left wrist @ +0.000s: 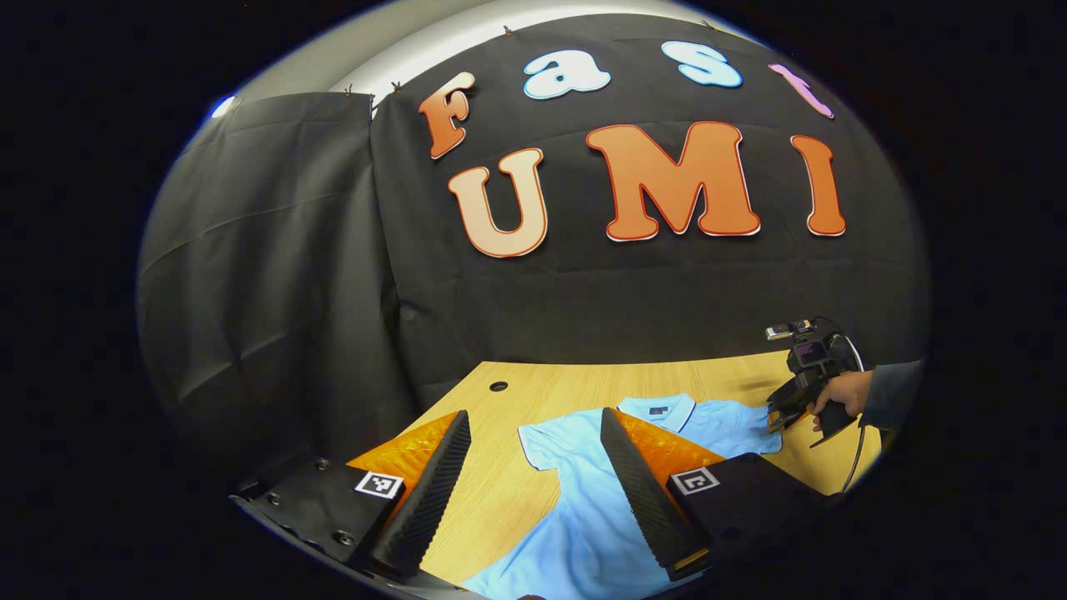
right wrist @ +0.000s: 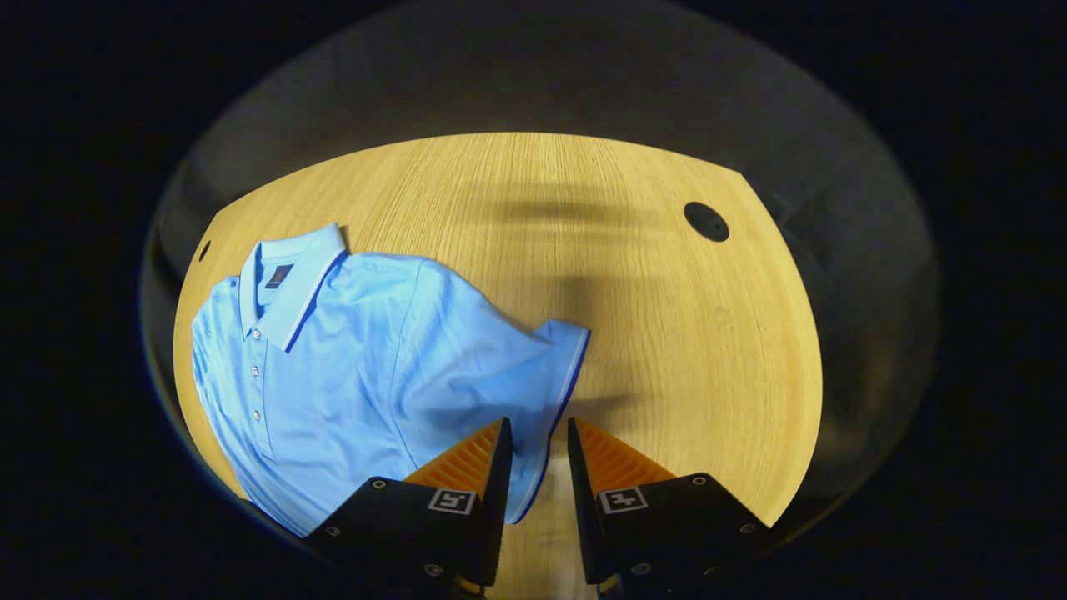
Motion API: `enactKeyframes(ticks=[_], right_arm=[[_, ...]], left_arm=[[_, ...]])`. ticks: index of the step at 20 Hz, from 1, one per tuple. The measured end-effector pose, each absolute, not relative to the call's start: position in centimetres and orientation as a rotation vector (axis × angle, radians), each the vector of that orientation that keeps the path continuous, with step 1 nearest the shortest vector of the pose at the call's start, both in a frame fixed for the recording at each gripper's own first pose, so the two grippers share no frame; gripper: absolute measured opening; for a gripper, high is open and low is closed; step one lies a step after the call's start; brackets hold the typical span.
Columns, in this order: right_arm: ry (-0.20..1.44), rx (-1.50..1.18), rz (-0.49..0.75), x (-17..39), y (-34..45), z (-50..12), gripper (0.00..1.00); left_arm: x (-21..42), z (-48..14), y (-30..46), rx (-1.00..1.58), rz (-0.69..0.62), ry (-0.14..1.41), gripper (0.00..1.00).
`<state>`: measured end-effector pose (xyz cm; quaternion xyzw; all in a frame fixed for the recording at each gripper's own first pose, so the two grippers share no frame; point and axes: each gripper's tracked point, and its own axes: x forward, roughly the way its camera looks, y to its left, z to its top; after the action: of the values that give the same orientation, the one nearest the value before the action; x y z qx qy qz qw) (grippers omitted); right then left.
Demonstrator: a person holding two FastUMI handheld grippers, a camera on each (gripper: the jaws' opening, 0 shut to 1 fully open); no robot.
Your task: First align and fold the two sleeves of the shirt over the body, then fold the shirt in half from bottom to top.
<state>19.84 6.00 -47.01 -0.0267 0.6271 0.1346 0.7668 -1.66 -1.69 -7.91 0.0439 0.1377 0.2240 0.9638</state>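
Observation:
A light blue polo shirt (right wrist: 350, 367) lies face up on the wooden table (right wrist: 667, 333), collar (right wrist: 292, 283) toward the far side. One short sleeve (right wrist: 533, 367) spreads to the right, and its dark-trimmed hem runs into the narrow gap of my right gripper (right wrist: 538, 427); the fingers stand slightly apart on either side of it. In the left gripper view the shirt (left wrist: 575, 508) lies below my left gripper (left wrist: 533, 417), which hangs wide open above the other sleeve (left wrist: 542, 442). Farther off, a hand (left wrist: 842, 392) holds the right gripper (left wrist: 788, 408) at the shirt's far sleeve.
The table (left wrist: 575, 379) has a round cable hole (left wrist: 498, 387) near its back left corner; two such holes (right wrist: 706, 222) (right wrist: 204, 250) show in the right gripper view. Black cloth walls stand close behind and left of the table. Bare wood lies right of the shirt.

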Motion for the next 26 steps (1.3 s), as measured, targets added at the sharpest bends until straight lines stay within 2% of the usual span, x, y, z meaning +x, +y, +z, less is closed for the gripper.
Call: enactKeyframes(ticks=[1,3,4,5,8,11,15,21,24,26], right_arm=[[1.351,-0.041,0.284,20.4,6.2,-46.7,0.38],[1.364,-0.022,0.291,20.2,7.0,-46.9,0.27],[1.364,-0.03,0.301,20.1,7.2,-46.9,0.15],[1.359,-0.023,0.314,20.2,7.4,-46.9,0.09],[1.394,0.077,0.35,19.8,8.3,-46.3,0.05],[1.342,0.138,0.386,20.7,8.7,-44.9,0.04],[1.306,0.207,0.447,20.7,10.7,-42.3,0.04],[1.289,0.218,0.582,18.5,14.6,-39.6,0.04],[1.288,0.271,0.642,17.2,17.0,-37.4,0.04],[1.315,0.336,0.703,15.8,18.9,-35.8,0.09]], left_arm=[[-1.7,-8.0,-1.8,0.094,0.453,0.278,1.0],[-1.7,-8.0,-1.9,0.098,0.45,0.281,1.0],[-1.6,-8.0,-1.9,0.097,0.447,0.285,1.0],[-1.6,-8.1,-2.0,0.096,0.443,0.287,1.0],[-1.1,-8.1,-2.2,0.098,0.428,0.289,1.0],[-1.3,-8.3,-2.1,0.1,0.427,0.29,0.98],[-1.5,-9.0,-1.7,0.084,0.437,0.305,1.0],[-1.4,-9.2,-0.6,0.073,0.457,0.302,0.98],[-0.6,-9.8,-0.6,0.053,0.441,0.307,1.0],[-0.3,-9.7,-0.5,0.042,0.427,0.306,1.0]])
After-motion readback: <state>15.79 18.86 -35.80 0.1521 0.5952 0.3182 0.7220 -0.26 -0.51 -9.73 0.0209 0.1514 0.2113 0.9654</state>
